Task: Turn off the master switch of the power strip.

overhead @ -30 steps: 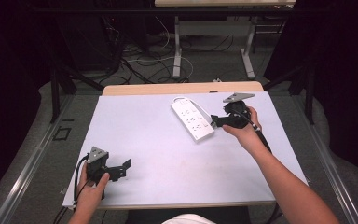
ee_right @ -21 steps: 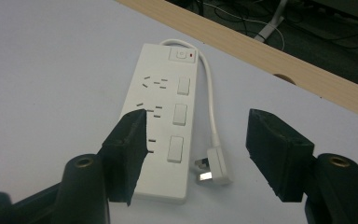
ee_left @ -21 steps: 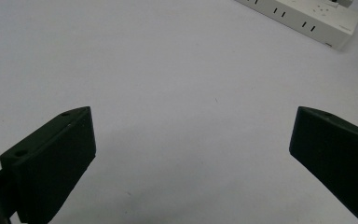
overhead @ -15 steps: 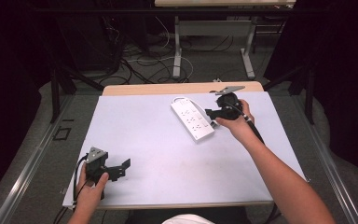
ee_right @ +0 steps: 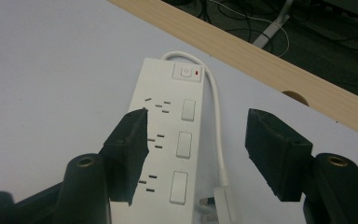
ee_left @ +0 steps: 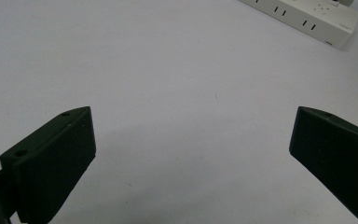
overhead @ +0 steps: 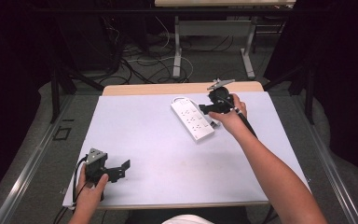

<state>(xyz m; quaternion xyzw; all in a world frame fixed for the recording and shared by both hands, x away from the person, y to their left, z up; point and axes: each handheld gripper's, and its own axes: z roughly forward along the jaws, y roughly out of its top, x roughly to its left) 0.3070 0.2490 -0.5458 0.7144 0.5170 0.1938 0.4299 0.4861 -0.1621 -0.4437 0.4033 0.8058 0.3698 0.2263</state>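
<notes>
Your right gripper (ee_right: 193,149) is hovering half open, gripping nothing, over the white power strip (ee_right: 165,140); its plug (ee_right: 223,198) is lying between the fingers. Your left gripper (ee_left: 191,154) is gaping wide, empty, the strip lying well beyond its fingers.

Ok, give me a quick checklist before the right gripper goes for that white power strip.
1. Right gripper open: ok, jaws apart with nothing between the pads.
2. Lined up with the power strip: not ok, one jaw sits over the sockets, the other over the bare table past the cable.
3. Plug out of the way: not ok, it lies beside the strip between the jaws.
4. Strip flat on the table: ok.
5. Left gripper out of the way: ok, open at the near left edge.
6. Switch position: cannot tell.
</notes>
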